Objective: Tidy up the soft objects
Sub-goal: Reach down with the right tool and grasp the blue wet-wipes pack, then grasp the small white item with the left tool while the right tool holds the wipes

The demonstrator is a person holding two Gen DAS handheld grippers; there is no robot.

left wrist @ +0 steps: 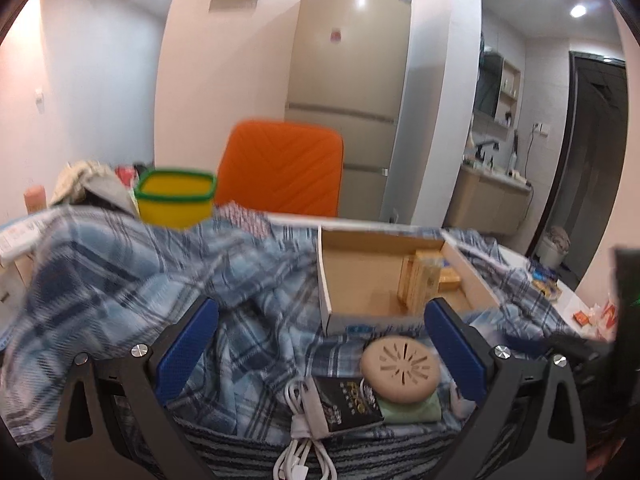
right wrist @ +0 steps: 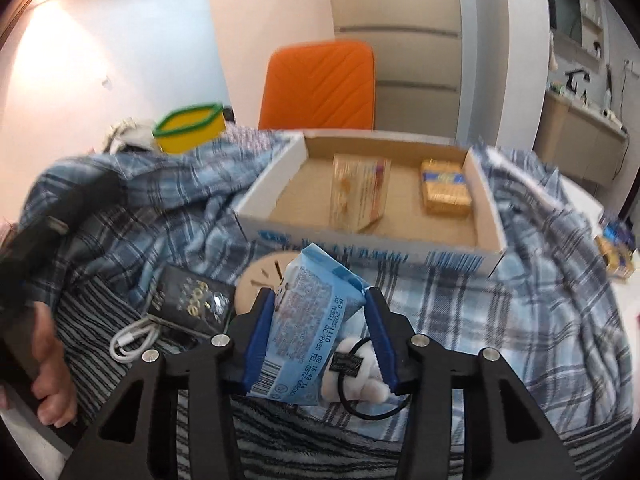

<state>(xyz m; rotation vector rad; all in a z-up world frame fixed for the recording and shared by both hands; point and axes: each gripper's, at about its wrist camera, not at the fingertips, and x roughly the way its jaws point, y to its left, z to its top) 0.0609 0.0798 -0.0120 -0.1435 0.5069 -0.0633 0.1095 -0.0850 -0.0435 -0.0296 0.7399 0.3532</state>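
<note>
- Writing I can read: the blue packet (right wrist: 310,312) between my right fingers carries black print, seen rotated, with "2025" and "QC Pass" plus a barcode near its lower end. The black box (right wrist: 192,300) to its left has silvery lettering too blurred to read. The cardboard box (right wrist: 408,256) has blue print along its white front wall, unreadable.
- Look of the packet: soft, light-blue plastic pouch, crinkled, glossy, standing roughly on end and tilted left.
- Right gripper (right wrist: 320,300): both blue pads press the packet's sides; grasping it. The packet's top pokes out past the fingertips, just in front of the cardboard box wall.
- A black hair tie (right wrist: 360,364) with a small black tag and something white lies between the jaws beside the packet; I cannot tell if it is gripped.
- Left gripper (left wrist: 322,320): fingers spread wide, nothing between the pads; it hangs over the plaid blanket (left wrist: 120,272).
- Beneath and ahead of the left gripper: a round beige disc (left wrist: 402,370), a white cable (left wrist: 304,460).
- 2 yellow packs (right wrist: 444,192) lie inside the cardboard box.
</note>
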